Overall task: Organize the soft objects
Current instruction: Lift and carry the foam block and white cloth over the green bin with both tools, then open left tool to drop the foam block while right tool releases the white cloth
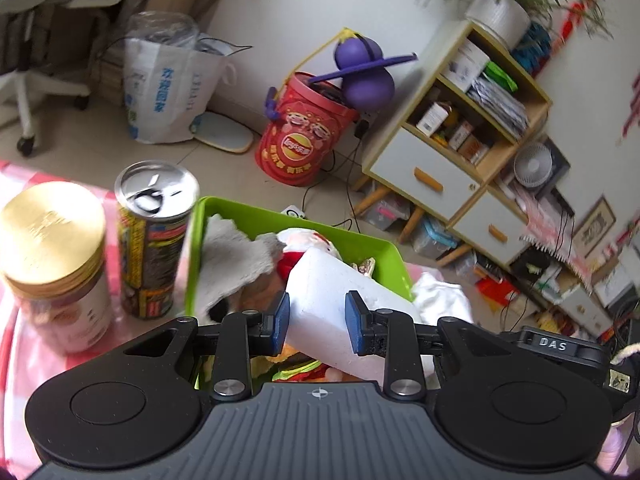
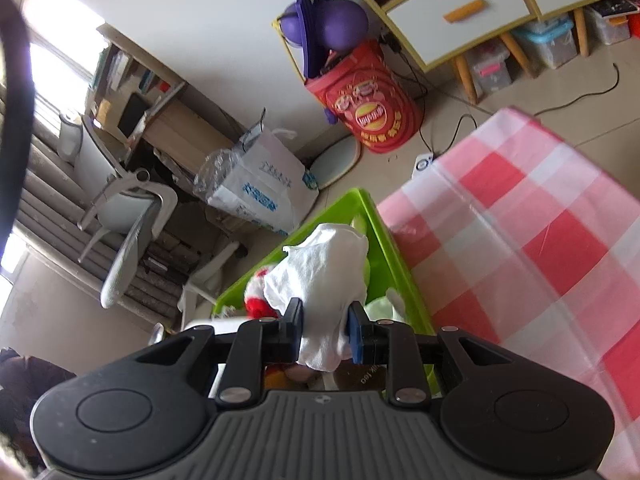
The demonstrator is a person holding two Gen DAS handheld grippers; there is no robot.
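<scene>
Two grippers over the green bin (image 1: 304, 226) at the checked table's (image 2: 540, 240) edge, left gripper (image 1: 318, 326) clamped on a white foam block (image 1: 334, 300) above plush toys (image 1: 240, 264), right gripper (image 2: 325, 332) pinching a white cloth (image 2: 324, 276), can (image 1: 154, 236) and jar (image 1: 54, 260) just beside.
</scene>
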